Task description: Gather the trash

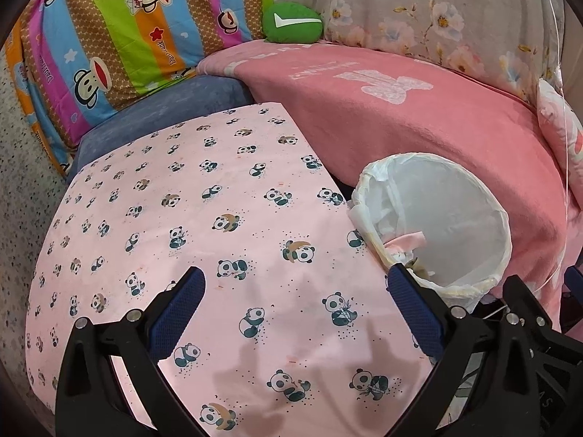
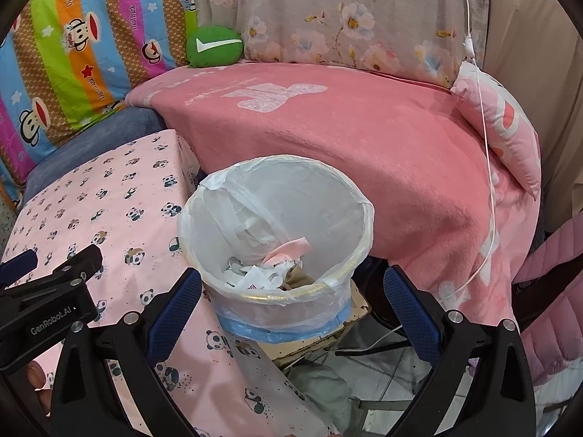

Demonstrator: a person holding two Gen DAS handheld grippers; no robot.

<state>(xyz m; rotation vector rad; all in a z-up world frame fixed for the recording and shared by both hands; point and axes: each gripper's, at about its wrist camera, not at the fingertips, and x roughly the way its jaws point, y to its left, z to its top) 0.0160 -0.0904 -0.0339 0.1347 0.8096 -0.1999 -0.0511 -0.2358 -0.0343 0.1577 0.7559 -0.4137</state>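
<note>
Panda-print table [image 1: 226,240] beside one lined bin [image 2: 277,225]; two tools, left tool [image 1: 295,302] and right tool [image 2: 291,306], wide, empty.

A: What fills the back?

B: At twelve o'clock, a grey floral cloth [image 2: 328,18] hangs behind a sofa under a pink blanket [image 2: 346,138]. At ten o'clock there is a striped monkey-print cloth [image 1: 120,32], with a green cushion [image 1: 293,23] between the two.

A: And nearer?

B: A table in a pink panda cloth [image 1: 218,255] takes up the middle of the left view, with a blue seat [image 1: 164,109] just behind it. A pink pillow [image 2: 503,127] lies at two o'clock in the right view, and a thin white cord [image 2: 484,127] hangs past it.

A: The floor?

B: Pale tiles [image 2: 386,375] at six o'clock, and speckled flooring [image 1: 22,182] at nine o'clock in the left view.
</note>
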